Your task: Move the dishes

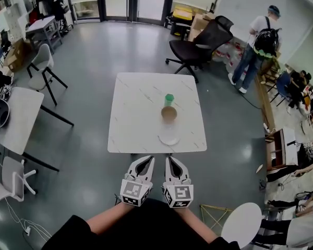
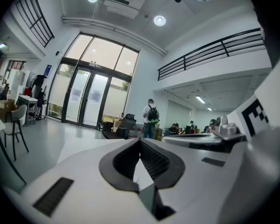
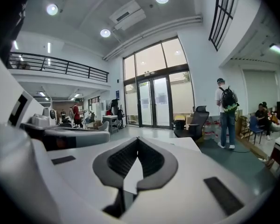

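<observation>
On square marble-veined table (image 1: 141, 113): round white plate (image 1: 169, 138), brown bowl (image 1: 169, 113), green cup (image 1: 169, 99)

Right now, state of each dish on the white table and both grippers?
Small green cup: upright, on the table.
Round brown bowl: upright, looks empty.
Flat white plate: lying flat, looks bare, near the table's front edge.
Left gripper: shut, empty, short of the table.
Right gripper: shut, empty, short of the table.
</observation>
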